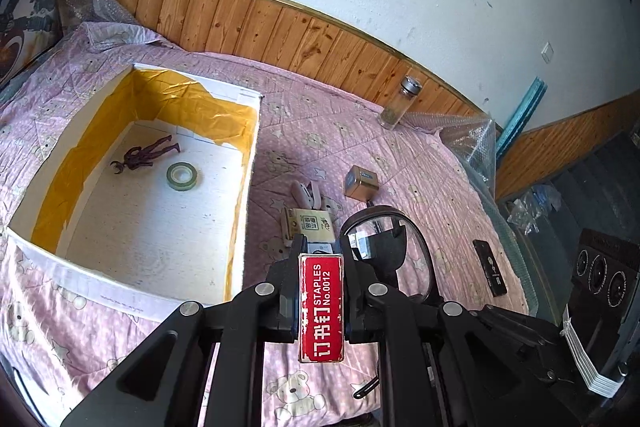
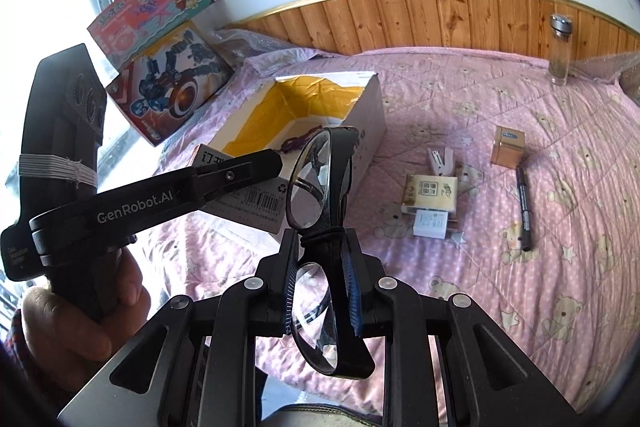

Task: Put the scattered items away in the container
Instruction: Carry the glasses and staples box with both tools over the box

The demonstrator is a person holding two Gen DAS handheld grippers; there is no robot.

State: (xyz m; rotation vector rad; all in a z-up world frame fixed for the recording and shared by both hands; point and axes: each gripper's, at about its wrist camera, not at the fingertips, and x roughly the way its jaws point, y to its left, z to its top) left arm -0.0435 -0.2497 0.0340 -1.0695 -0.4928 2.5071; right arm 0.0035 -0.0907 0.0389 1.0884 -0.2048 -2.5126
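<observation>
Both my hand-held grippers are loaded, left [image 1: 322,291] clamping staples [image 1: 321,307], right [image 2: 322,267] clamping glasses [image 2: 320,211]; next, release each over the box [image 1: 248,163].

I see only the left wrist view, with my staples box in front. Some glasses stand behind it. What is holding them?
Observer: The right gripper is shut on the glasses, clamped at their middle.
Operator: Do my fingers hide something on the quilt?
Observer: Yes, a white charger lies next to the beige card box.
Operator: Is anything more near the tin?
Observer: A black marker pen lies close beside the gold tin.
</observation>
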